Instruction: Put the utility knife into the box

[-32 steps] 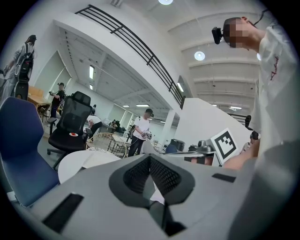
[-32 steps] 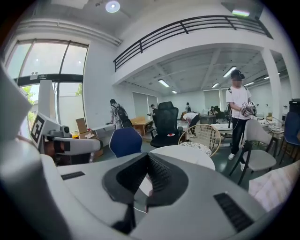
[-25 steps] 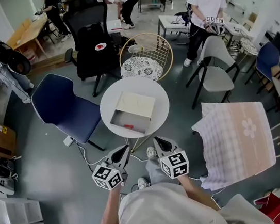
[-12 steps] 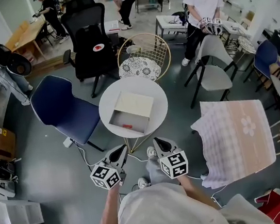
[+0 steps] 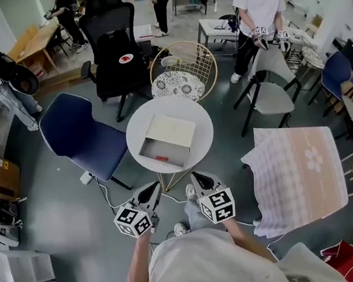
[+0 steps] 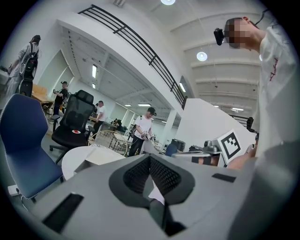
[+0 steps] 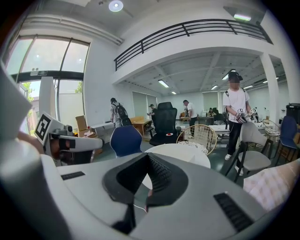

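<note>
**Nearest.** Both grippers are held low in front of the torso, short of the table's near edge, noses aimed toward it.
- The left gripper (image 5: 155, 189) is seen in its own view with pads closed together and nothing caught between them.
- The right gripper (image 5: 198, 178) is likewise shut tight, with nothing gripped.
- The two are set side by side, apart from each other, and neither touches the table.

**Next out.** A pale open box (image 5: 176, 149) is set on the round white table (image 5: 200, 123), roughly at its middle.
- A small red object (image 5: 161, 158) is noted inside the box, close to the near wall and left of that wall's middle.
- It is too small to identify with certainty, but it is judged to be the utility knife. No knife is seen elsewhere on the tabletop.

**Key relation.**
- The red object lies ahead of both sets of jaws, between their two lines of aim.
- It is judged slightly nearer the left gripper.
- Its long axis appears to run along the box's near wall, crosswise to either gripper's approach.
- That wall stands between the jaws and the object.

**Judgement.** The placing looks already done. Should a regrasp be wanted, the jaws would first have to be opened and brought in from above, over the wall.

**Farther.** A blue chair (image 5: 77, 135) is seen left of the table. A wire chair (image 5: 182, 70) with a lace cushion stands behind it, and a checked cloth (image 5: 296, 175) is off to the right.
</note>
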A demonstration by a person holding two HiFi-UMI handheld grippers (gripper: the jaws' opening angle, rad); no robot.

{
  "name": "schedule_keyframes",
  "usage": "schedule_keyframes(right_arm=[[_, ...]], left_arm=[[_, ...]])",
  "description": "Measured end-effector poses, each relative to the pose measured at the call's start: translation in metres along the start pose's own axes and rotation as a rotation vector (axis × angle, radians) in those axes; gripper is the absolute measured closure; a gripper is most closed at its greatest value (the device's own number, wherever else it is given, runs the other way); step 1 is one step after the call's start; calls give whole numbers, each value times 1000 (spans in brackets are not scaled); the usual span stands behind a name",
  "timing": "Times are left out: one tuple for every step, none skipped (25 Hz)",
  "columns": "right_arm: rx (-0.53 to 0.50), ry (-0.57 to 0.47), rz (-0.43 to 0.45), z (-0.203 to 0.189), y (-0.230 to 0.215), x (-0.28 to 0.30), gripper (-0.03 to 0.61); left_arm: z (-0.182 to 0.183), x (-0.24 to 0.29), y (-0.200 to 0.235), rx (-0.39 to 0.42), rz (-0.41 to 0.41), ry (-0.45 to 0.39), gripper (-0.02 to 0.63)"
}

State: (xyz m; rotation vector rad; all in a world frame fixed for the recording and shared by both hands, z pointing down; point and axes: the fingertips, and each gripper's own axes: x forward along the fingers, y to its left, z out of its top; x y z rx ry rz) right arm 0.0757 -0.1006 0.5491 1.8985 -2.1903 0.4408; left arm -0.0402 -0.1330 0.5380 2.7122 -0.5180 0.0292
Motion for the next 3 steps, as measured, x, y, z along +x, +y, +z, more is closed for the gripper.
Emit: schedule_keyframes(right_arm=[[-5, 1, 1, 0, 2, 2, 563], [-9, 2, 2, 0, 3, 4, 563], [-11, 3, 3, 0, 5, 7, 562]], left_arm=[[0, 0, 2, 0, -1, 0, 603], [0, -1, 4, 0, -3, -1, 603], [0, -1, 5, 0, -5, -1, 603]])
